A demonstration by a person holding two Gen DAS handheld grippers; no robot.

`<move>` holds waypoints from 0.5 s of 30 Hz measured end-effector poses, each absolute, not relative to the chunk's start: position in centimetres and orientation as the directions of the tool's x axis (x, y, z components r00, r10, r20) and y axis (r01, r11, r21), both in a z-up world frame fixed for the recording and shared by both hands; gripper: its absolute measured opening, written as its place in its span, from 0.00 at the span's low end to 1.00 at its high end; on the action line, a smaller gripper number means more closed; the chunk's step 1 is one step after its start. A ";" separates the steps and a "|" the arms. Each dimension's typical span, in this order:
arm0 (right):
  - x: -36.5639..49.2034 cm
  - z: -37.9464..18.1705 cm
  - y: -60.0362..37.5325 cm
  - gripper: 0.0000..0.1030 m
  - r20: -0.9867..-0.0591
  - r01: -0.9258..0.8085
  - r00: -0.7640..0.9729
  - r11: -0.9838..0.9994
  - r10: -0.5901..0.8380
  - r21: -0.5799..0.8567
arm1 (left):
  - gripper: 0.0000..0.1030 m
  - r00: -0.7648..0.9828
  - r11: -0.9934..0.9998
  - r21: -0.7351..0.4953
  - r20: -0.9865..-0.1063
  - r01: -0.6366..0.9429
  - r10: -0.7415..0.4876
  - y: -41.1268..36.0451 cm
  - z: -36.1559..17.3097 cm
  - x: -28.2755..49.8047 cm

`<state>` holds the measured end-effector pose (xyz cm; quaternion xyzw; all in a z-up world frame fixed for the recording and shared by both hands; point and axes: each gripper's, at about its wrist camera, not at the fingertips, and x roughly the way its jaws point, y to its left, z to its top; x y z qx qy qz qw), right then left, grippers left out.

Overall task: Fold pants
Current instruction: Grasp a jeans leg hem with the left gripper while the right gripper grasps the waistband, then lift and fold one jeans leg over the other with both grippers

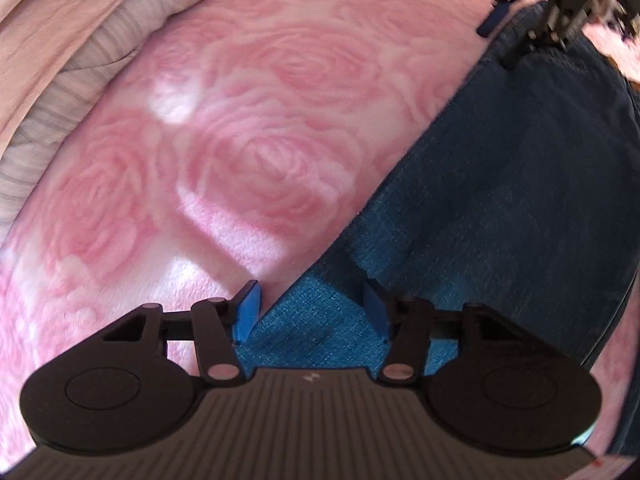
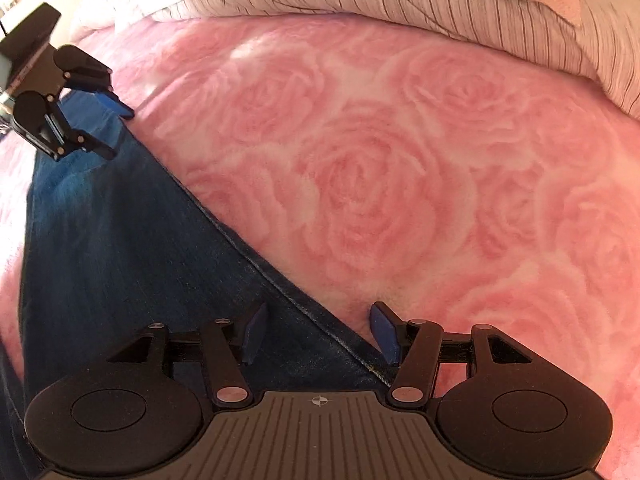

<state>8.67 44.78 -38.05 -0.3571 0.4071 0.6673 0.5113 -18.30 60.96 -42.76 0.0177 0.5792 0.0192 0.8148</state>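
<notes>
Dark blue jeans (image 1: 500, 200) lie as a long flat band on a pink rose-patterned blanket (image 1: 248, 128). My left gripper (image 1: 312, 308) is open, and one corner of the denim lies between its blue pads (image 1: 250, 308). At the band's far end, in the top right corner, my right gripper (image 1: 504, 38) hovers over the denim edge. In the right wrist view the jeans (image 2: 112, 240) run diagonally to the upper left. My right gripper (image 2: 320, 332) is open astride their stitched seam edge. The left gripper (image 2: 120, 128) shows open at the far end.
A striped pinkish duvet (image 2: 400, 0) is bunched along the far side of the blanket (image 2: 400, 180), also seen as the duvet (image 1: 60, 60) at upper left. Bright sun patches fall on the blanket by the left gripper.
</notes>
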 end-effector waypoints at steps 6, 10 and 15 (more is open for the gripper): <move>7.0 -37.2 43.7 0.07 -0.909 -0.978 -0.159 -0.187 0.384 0.092 | 0.11 0.341 0.980 0.179 -0.930 0.085 0.140 57.4 -42.7 -18.6; 2.6 -35.0 40.7 0.04 -0.874 -0.967 0.025 -0.211 0.485 -0.145 | 0.02 0.395 0.942 0.336 -0.869 0.028 0.298 54.1 -40.5 -20.6; -5.4 -29.9 32.8 0.03 -0.707 -0.865 0.262 -0.164 0.657 -0.474 | 0.02 0.492 0.904 0.344 -0.758 -0.256 0.428 47.8 -33.3 -27.1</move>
